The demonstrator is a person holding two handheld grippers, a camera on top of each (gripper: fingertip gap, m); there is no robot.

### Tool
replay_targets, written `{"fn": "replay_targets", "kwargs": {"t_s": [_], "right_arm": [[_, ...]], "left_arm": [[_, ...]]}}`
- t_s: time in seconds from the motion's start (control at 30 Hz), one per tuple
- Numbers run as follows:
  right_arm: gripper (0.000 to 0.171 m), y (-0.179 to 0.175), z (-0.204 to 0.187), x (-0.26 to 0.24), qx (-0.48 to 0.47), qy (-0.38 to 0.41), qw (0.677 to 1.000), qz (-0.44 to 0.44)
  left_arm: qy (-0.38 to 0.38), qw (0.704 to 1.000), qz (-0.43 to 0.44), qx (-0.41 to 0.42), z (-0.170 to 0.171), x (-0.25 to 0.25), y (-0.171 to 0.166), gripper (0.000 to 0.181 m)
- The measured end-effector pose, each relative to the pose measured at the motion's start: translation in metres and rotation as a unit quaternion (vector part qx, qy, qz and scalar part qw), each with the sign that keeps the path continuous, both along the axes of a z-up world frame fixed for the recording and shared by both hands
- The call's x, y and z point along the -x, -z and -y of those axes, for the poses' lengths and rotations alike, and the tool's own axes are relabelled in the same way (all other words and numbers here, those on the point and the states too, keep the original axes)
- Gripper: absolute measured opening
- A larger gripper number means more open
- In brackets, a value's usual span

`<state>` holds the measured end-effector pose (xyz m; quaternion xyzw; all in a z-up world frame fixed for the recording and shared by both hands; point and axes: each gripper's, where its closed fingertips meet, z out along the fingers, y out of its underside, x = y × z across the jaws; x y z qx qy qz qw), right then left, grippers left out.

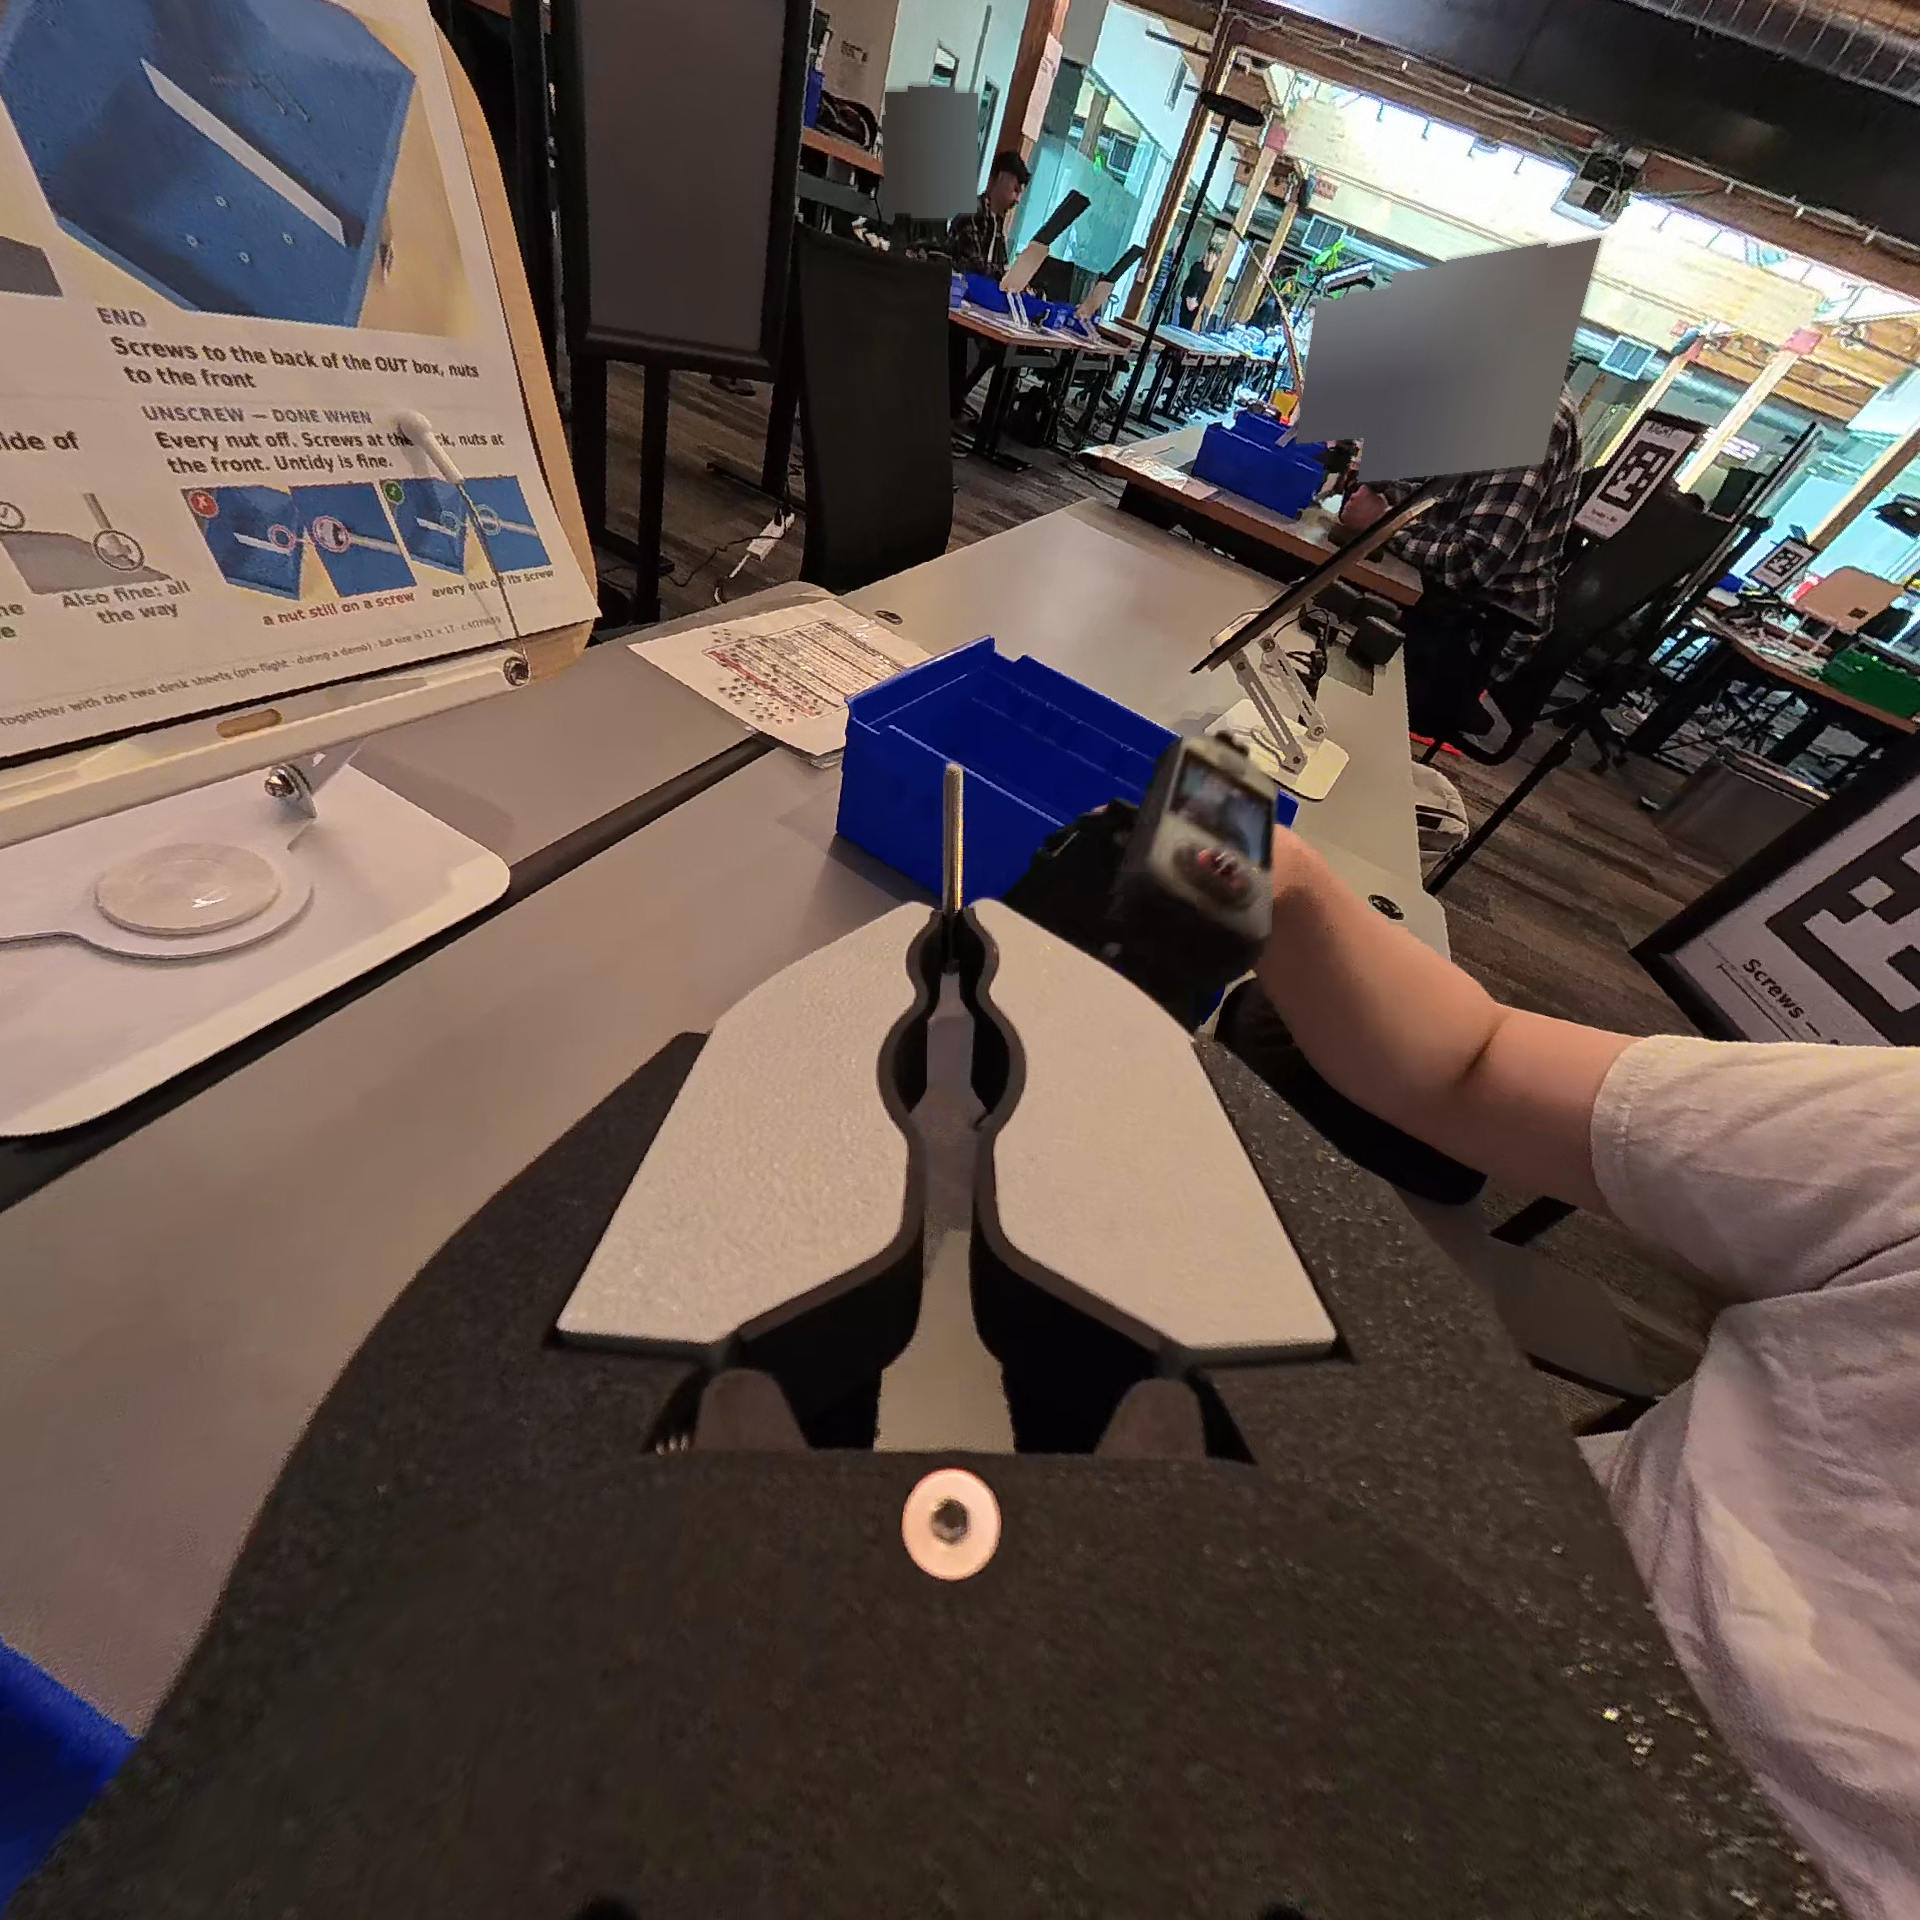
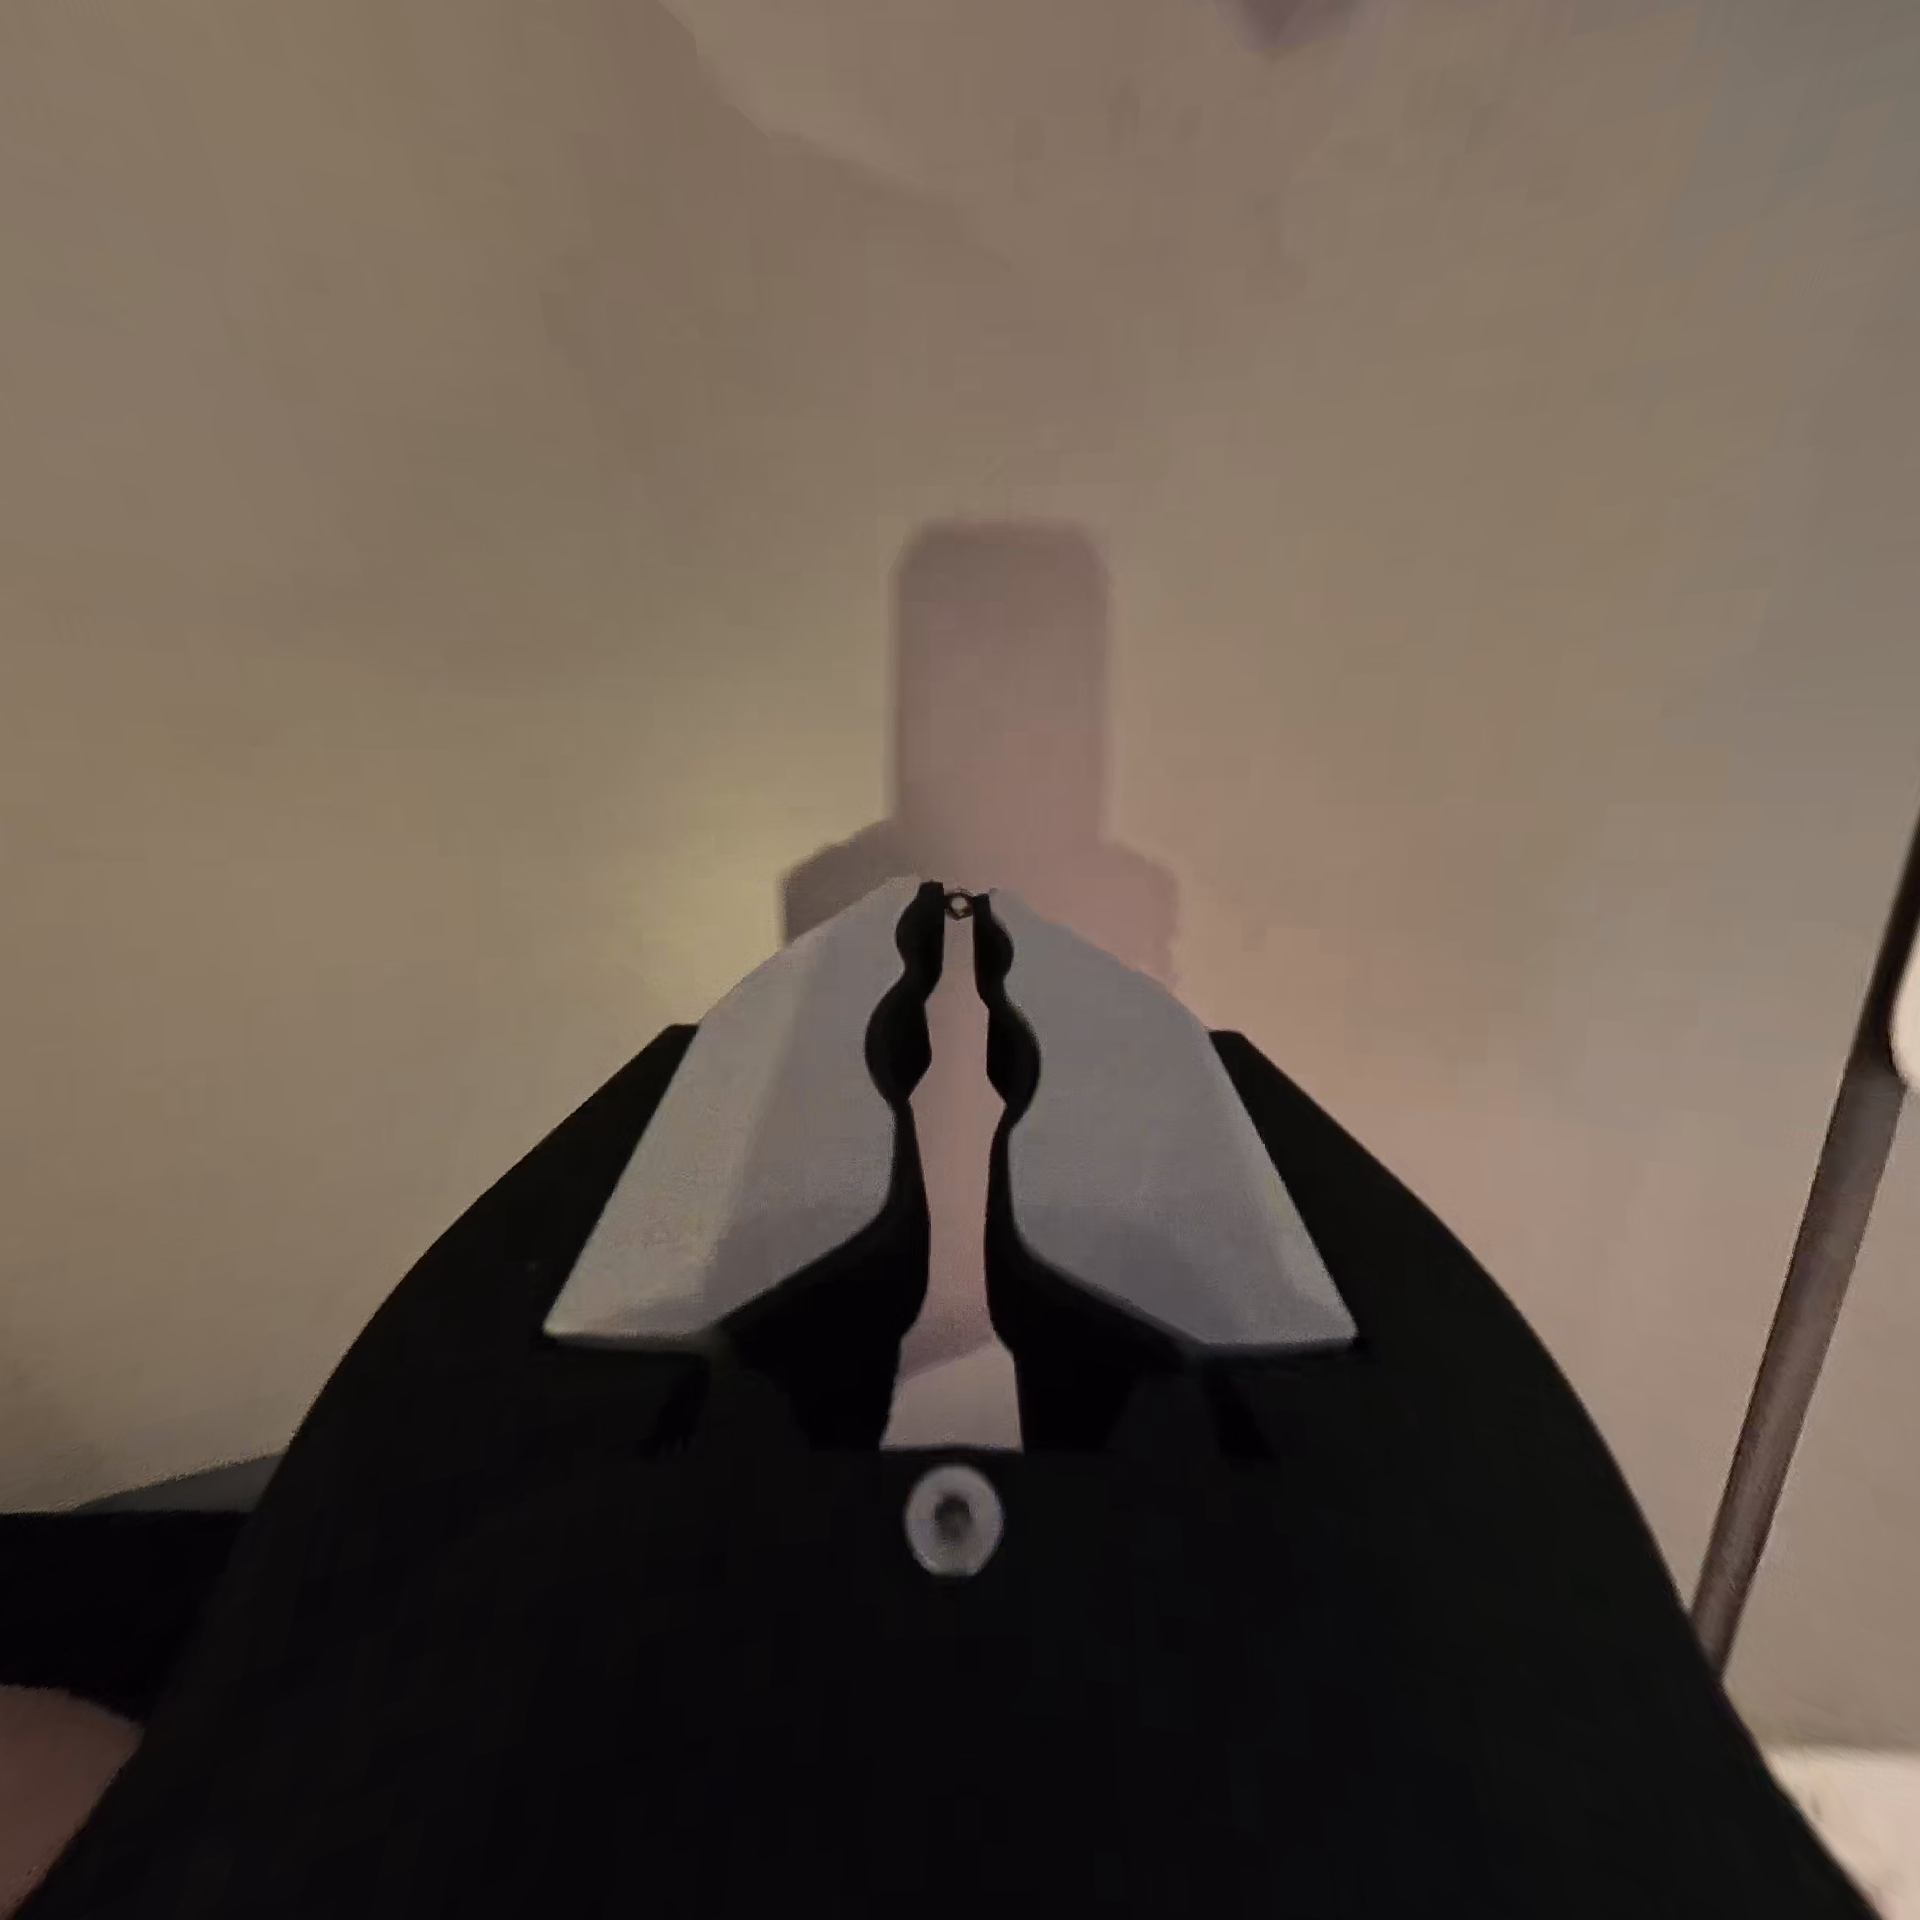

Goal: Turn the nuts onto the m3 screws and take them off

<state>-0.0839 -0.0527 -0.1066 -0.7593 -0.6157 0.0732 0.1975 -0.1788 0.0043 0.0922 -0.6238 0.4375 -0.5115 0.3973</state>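
Steel is the material to note first: a thin threaded screw [image 1: 953, 831] stands upright from the tip of the left gripper [image 1: 953, 920], its lower end clamped between the two grey fingers [image 1: 800, 1122], which are closed on it. The shaft rises clear above the fingertips, with no nut visible on the exposed length.

Only the left wrist view shows the workplace: a grey table [image 1: 312, 1091], a blue bin [image 1: 997, 748] just behind the screw, an instruction sheet on a white stand [image 1: 239, 312] to the left, and a printed paper [image 1: 790, 665] beyond the bin. It also shows the right gripper [image 1: 1195, 862] from outside, held in a gloved hand beside the bin, to the right of the screw and near it but not touching.

Only the right wrist view shows the tip of the right gripper [image 2: 958, 902] close up. Its fingers [image 2: 1143, 1143] are nearly together, pinching a tiny dark nut [image 2: 958, 906] at the very tip. The background there is a blurred pale surface; a thin metal rod [image 2: 1808, 1247] crosses the right edge.
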Motion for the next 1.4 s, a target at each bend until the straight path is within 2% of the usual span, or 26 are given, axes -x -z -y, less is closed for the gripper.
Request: {"fn": "replay_targets", "kwargs": {"t_s": [0.1,0.2,0.4,0.57,0.8,1.0,1.13,1.23,1.4], "right_arm": [[0.005,-0.037,0.013,0.019,-0.022,-0.049,0.994,-0.095],[0.005,-0.07,0.034,0.028,-0.003,-0.09,0.979,-0.185],[0.005,-0.13,0.076,0.035,0.043,-0.181,0.918,-0.349],[0.005,-0.159,0.095,0.031,0.055,-0.226,0.879,-0.416],[0.005,-0.193,0.106,0.015,0.079,-0.247,0.823,-0.505],[0.005,-0.218,0.112,0.001,0.128,-0.265,0.76,-0.579],[0.005,-0.236,0.119,-0.006,0.175,-0.289,0.704,-0.625],[0.005,-0.246,0.124,-0.008,0.202,-0.304,0.67,-0.647],[0.005,-0.254,0.13,-0.007,0.226,-0.322,0.638,-0.662]], "left_arm": [[0.002,1.0,-0.006,0.001,0.001,-0.003,0.004,0.002],[0.008,1.0,-0.012,0.002,0.004,-0.008,0.007,0.002],[0.031,0.999,-0.031,-0.003,0.018,-0.022,0.016,0.002],[0.057,0.997,-0.042,-0.01,0.038,-0.037,0.02,0.002],[0.09,0.994,-0.062,-0.025,0.064,-0.054,0.028,0.002],[0.116,0.99,-0.067,-0.04,0.087,-0.062,0.027,0.002],[0.13,0.987,-0.077,-0.058,0.101,-0.065,0.029,0.002],[0.135,0.985,-0.081,-0.069,0.107,-0.067,0.03,0.002],[0.134,0.985,-0.079,-0.07,0.108,-0.066,0.027,0.002]]}}
